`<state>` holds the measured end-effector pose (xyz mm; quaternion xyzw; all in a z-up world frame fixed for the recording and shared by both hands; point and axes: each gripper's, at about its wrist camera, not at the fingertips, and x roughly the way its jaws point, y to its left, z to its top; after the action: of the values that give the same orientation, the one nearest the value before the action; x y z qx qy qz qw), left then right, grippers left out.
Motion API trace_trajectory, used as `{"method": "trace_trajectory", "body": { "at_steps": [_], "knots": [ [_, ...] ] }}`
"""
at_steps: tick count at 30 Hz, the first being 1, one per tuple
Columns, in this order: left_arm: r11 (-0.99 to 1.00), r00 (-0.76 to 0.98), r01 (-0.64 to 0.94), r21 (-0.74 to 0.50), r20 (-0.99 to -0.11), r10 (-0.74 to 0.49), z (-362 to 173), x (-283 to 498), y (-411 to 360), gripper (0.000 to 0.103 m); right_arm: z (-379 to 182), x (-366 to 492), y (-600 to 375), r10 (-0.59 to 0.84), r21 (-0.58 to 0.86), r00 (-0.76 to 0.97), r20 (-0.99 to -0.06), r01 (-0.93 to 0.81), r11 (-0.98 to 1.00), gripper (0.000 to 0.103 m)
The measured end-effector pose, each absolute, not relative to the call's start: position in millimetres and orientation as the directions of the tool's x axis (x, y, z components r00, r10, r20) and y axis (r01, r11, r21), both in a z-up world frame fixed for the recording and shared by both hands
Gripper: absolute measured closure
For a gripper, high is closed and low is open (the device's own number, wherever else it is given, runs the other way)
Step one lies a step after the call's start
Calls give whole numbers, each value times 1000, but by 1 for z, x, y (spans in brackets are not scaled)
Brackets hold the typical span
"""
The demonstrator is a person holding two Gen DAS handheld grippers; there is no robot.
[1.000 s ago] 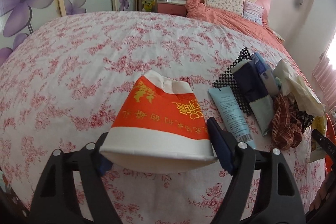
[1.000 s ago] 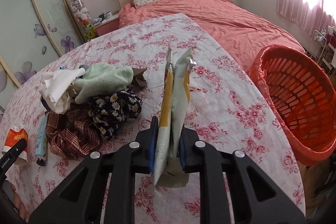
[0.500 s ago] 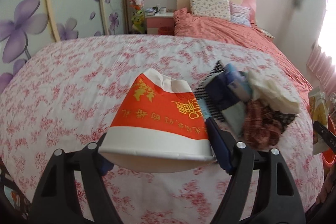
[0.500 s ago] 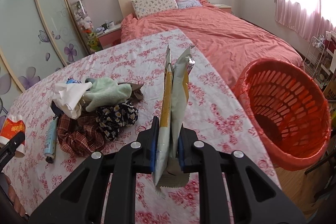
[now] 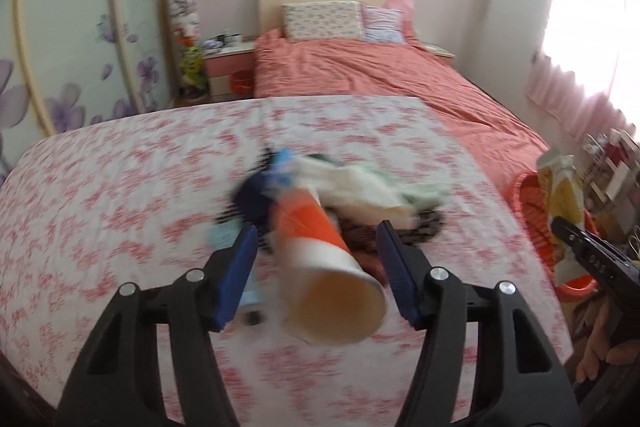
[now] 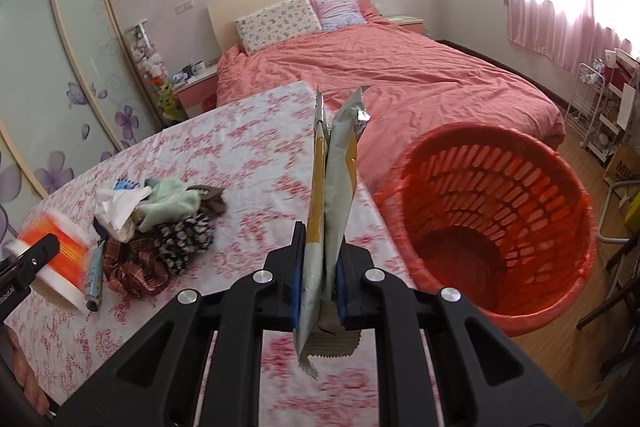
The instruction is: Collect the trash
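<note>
An orange and white paper cup is blurred between the spread blue pads of my left gripper; it touches neither pad and points its mouth at the camera. It also shows at the left edge of the right wrist view. My right gripper is shut on a silver and yellow snack wrapper, held upright over the table's right side, just left of the red laundry-style basket. The wrapper and basket show at the right of the left wrist view.
A pile of cloths and tissue and a blue tube lie on the floral-covered table. A pink bed stands behind. A white wire rack is by the window.
My left gripper has opened and the cup has come loose between its pads, now turned mouth toward the camera. Both grippers have swung right, toward the red basket; the wrapper stays gripped.
</note>
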<state>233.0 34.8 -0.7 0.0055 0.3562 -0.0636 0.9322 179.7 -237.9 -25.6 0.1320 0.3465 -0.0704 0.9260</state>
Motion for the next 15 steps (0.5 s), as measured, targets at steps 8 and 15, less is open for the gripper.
{"method": "trace_trajectory", "body": {
  "at_steps": [8,15],
  "knots": [
    [985,646,128,-117,-743,-173,-42,268,3,68,-48,180,-238,-50,216,742,-669,258,942,90],
    [993,665,9,-121,-741,-97,-63,242,20,40,-67,186,-230,-126,243,743,-657,368,897,90]
  ]
}}
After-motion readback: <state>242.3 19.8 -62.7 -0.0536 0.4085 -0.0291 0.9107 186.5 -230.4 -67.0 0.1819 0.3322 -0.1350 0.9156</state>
